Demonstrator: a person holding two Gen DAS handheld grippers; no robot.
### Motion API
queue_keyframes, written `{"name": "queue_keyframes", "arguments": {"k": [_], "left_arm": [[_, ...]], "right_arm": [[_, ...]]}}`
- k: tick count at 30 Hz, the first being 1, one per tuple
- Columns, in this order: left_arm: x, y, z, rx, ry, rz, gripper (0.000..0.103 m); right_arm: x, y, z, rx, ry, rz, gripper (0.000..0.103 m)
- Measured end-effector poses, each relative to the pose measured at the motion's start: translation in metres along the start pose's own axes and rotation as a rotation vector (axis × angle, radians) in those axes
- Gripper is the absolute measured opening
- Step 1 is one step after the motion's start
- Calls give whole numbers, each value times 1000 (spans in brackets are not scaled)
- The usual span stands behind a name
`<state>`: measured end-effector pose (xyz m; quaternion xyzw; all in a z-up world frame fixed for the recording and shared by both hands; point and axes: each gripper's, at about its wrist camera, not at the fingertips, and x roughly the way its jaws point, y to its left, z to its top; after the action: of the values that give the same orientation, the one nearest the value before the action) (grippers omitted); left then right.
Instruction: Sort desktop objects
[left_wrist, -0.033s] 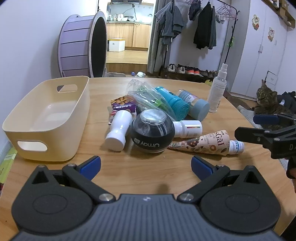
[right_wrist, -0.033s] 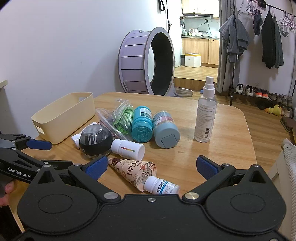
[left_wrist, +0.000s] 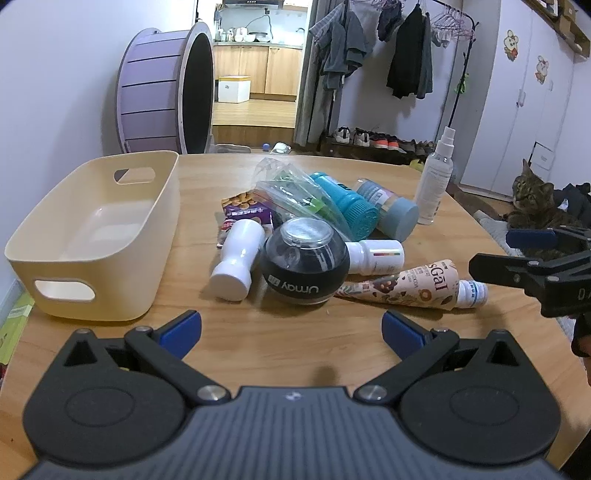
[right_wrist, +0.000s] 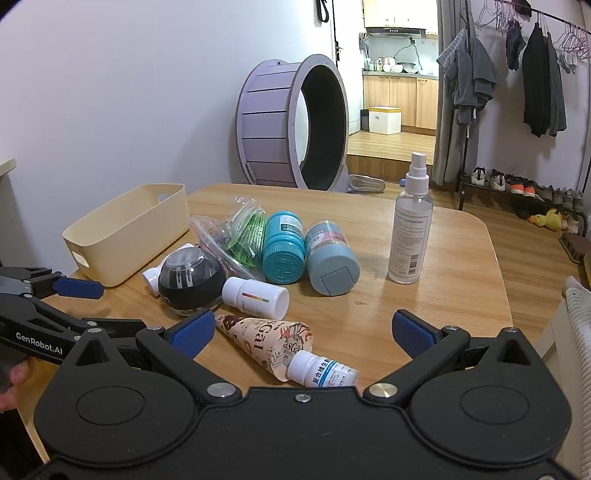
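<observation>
A cream plastic bin stands empty at the table's left. Beside it lies a heap: a black round Umay ball, a white bottle, a small white pill bottle, a patterned cone packet, a small blue-labelled bottle, a teal jar, a grey-blue jar, a clear bag and a snack packet. My left gripper is open, just short of the ball. My right gripper is open over the cone packet.
A clear spray bottle stands upright at the right of the heap. A purple wheel stands behind the table. A cat sits off the table's right edge. A clothes rack and shoes line the far wall.
</observation>
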<state>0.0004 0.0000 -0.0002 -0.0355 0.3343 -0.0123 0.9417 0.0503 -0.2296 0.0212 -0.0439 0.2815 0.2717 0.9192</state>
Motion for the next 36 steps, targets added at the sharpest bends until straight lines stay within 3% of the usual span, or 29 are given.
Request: {"name": "queue_keyframes", "arguments": {"k": [36], "left_arm": [[2,-2,-2,6,8,3,103]], "right_arm": [[-1,-1,0,-1,1,-6,103]]}}
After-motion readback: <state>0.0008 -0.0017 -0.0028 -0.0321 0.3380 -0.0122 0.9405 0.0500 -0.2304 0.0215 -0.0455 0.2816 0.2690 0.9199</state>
